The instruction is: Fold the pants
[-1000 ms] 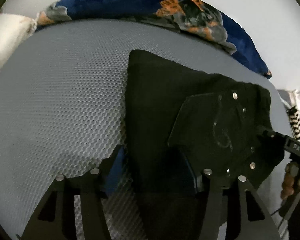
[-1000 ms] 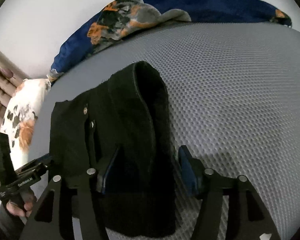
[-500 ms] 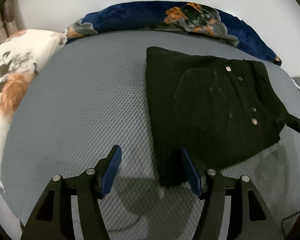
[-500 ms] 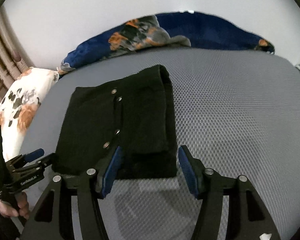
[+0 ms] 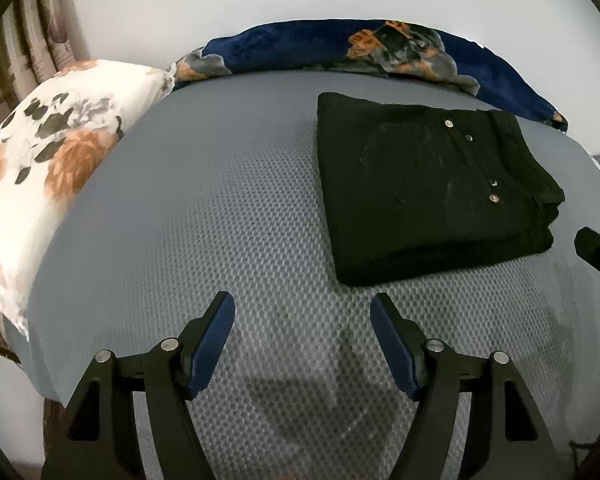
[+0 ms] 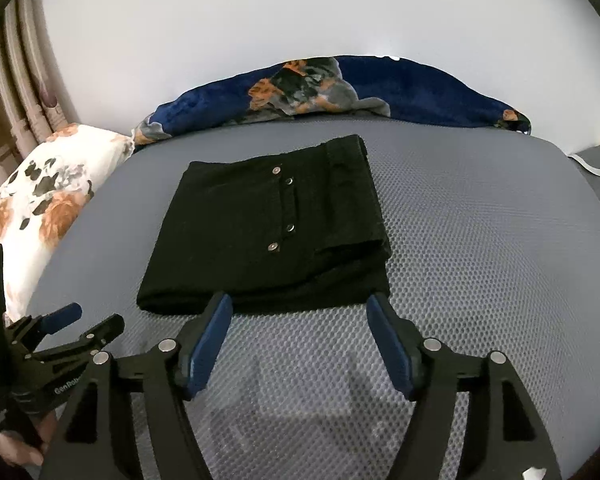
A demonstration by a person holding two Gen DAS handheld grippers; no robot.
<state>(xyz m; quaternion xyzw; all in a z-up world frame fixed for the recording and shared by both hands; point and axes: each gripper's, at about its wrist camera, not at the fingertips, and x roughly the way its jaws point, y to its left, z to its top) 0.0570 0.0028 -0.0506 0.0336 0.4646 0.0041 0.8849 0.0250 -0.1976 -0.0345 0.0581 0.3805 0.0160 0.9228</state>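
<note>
Grey mattress (image 5: 220,200) bare around folded pants (image 5: 428,192), left gripper (image 5: 302,320) agape

Your folded pants (image 5: 428,188) lie flat on the bed (image 5: 220,216), toward its far half. From your left hand-held gripper (image 5: 302,320) they sit ahead and to the right; from your right hand-held gripper (image 6: 298,320) they sit straight ahead, their near edge just beyond its fingertips. Neither one touches the pants. Behind the pants, along the far edge of the bed against the wall (image 6: 260,20), you have a bunched blanket (image 6: 340,92). A pillow (image 5: 48,168) rests on the bed's left side, well apart from the pants, with curtains (image 6: 16,80) behind it. Your left hand-held gripper shows at the right view's lower left.
</note>
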